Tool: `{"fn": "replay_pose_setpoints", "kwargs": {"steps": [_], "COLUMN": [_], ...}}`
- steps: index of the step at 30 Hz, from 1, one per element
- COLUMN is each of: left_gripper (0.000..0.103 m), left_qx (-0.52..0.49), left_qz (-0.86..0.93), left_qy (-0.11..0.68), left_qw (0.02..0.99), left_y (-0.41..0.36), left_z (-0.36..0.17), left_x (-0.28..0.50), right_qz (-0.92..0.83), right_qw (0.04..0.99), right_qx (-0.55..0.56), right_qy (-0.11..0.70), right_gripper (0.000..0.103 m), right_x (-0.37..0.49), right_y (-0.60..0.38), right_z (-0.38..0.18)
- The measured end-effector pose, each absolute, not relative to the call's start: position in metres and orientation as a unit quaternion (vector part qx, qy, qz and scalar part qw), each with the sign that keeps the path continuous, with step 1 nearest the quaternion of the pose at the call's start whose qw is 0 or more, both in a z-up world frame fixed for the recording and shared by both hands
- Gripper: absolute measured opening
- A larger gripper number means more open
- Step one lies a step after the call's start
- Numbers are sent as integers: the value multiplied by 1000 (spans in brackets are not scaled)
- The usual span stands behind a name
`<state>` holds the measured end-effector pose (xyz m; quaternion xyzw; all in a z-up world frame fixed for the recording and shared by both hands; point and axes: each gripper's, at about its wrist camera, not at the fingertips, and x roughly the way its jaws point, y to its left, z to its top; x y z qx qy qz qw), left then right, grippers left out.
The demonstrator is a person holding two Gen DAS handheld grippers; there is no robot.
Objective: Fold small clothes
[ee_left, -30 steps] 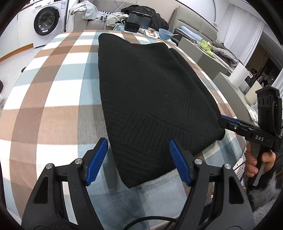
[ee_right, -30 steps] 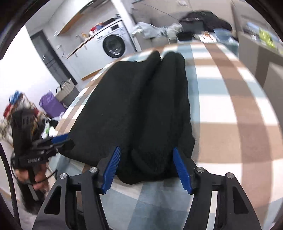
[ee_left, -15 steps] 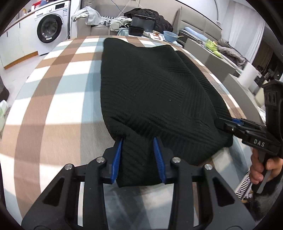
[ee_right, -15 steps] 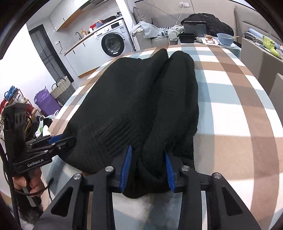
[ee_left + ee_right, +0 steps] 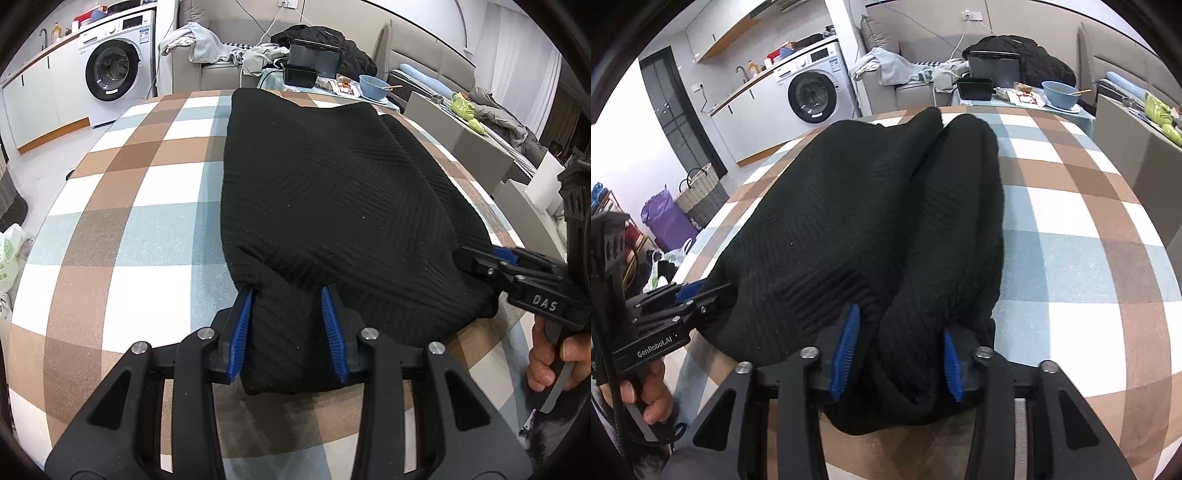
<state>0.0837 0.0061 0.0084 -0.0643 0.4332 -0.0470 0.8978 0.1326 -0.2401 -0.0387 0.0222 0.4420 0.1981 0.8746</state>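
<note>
Gripping the near hem of the black sweater [image 5: 325,192], I have my left claw [image 5: 288,328] on its left corner and my right claw [image 5: 897,350] on the right one, where the cloth bunches (its jaws just eased wider, yet knit sits between the pads). The sweater lies flat on the checked desk [image 5: 122,206], long axis running straight away from both claws, far end toward the sofa. I judge the fold goes forward.
</note>
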Motion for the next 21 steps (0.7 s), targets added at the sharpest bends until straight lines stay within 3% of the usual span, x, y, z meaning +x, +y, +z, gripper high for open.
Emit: {"fn": "replay_pose_setpoints", "kwargs": {"steps": [1,4,5,6,9,14,21], "left_gripper": [38,49,60,70,84,102,102], "left_qx": [-66,-73,-74,-74,-63,-28,-40], "left_qz": [-46,-40,-37,-34,-37,-23,-37], "left_qy": [432,422,416,408,366,307,274], "left_qw": [898,903,906,909,928,951,960], "left_y": [7,11,13,15,16,11,13], "left_z": [8,12,14,16,28,42,46], "left_x": [82,77,74,70,54,27,4], "right_qz": [194,193,196,198,202,211,241], "right_qw": [878,890,894,899,909,921,920], "right_qx": [20,18,20,23,32,56,79], "right_qy": [436,414,401,390,363,321,300], "right_gripper": [55,79,88,92,103,103,103], "right_x": [130,122,117,113,102,89,74], "right_y": [-242,-251,-255,-258,-267,-283,-289], "right_z": [-37,-30,-25,-22,-11,1,-1]}}
